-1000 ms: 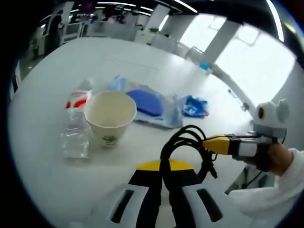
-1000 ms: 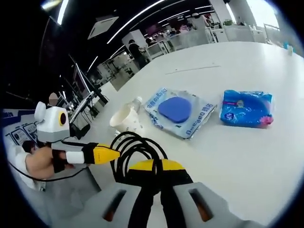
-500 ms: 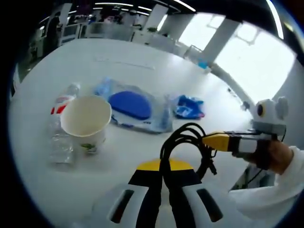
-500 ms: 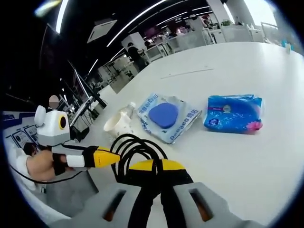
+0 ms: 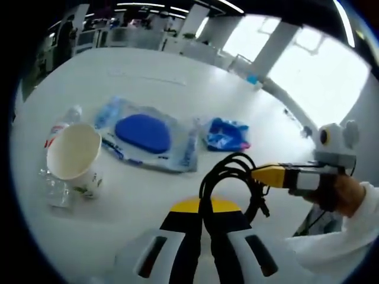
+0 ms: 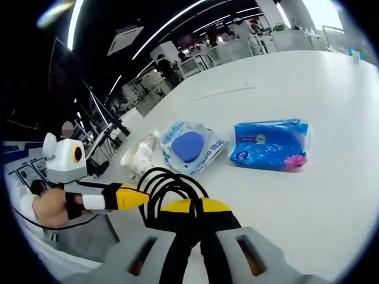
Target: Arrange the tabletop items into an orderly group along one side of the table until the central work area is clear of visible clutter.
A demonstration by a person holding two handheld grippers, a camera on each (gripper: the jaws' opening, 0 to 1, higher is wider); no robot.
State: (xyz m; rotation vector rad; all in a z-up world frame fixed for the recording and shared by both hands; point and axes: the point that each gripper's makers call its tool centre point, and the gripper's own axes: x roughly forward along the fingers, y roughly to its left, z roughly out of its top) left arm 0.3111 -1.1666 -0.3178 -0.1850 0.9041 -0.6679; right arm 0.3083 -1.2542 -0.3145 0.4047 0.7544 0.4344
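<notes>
While both grippers, left gripper (image 5: 203, 234) and right gripper (image 6: 189, 231), pinch one black cable (image 5: 228, 177) in closed jaws above the bench (image 5: 195, 89), it hangs limp, best gripped at its coil.

white table (image 5: 177, 83), cup (image 5: 74, 158), bottle (image 5: 56, 189) (lying), packets (image 6: 272, 145)

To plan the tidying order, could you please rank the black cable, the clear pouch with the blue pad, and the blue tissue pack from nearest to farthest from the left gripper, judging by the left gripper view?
1. Black cable: coiled and clamped in the left gripper.
2. Clear pouch with the blue pad: flat on the table, mid-distance, up and left.
3. Blue tissue pack: farthest, beyond the pouch's right end.
</notes>
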